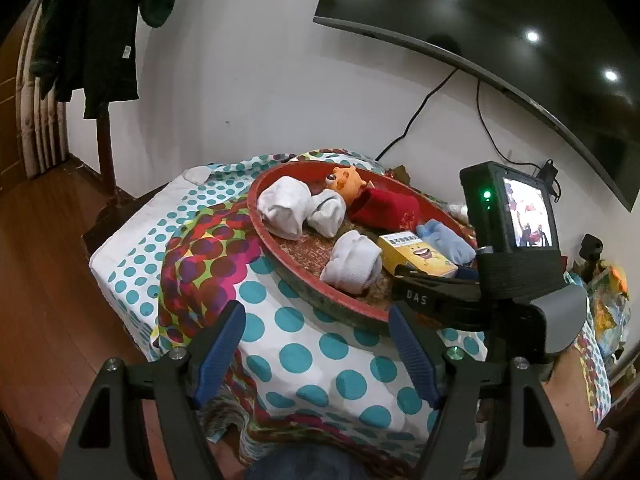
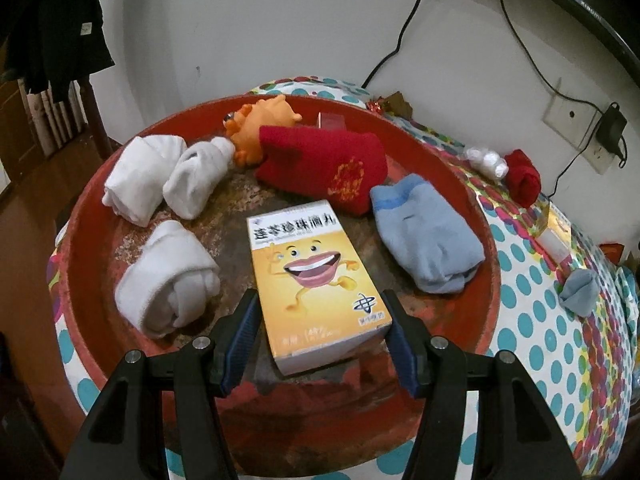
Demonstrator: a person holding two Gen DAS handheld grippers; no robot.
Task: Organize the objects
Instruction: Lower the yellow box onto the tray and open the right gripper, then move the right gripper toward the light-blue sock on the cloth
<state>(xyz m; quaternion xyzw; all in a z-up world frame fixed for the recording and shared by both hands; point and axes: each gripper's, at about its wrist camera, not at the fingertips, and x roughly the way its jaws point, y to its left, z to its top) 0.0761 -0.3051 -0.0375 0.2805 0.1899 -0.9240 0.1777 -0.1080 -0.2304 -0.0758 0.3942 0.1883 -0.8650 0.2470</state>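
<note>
Blue pads of the left tool [image 1: 318,350] hang spread and empty at six o'clock over the spotted cloth on the surface [image 1: 304,356], with the red tray [image 1: 276,236] up at twelve o'clock and the right tool's body crowding in at three. Switching to the right wrist view, the right tool [image 2: 320,336] straddles the near end of the yellow box [image 2: 316,276] at six o'clock in the tray, pads against its sides, so it looks gripped. I'd call this the placing step: next, loosen and back away without nudging the blue sock [image 2: 426,236] at two o'clock.
</note>
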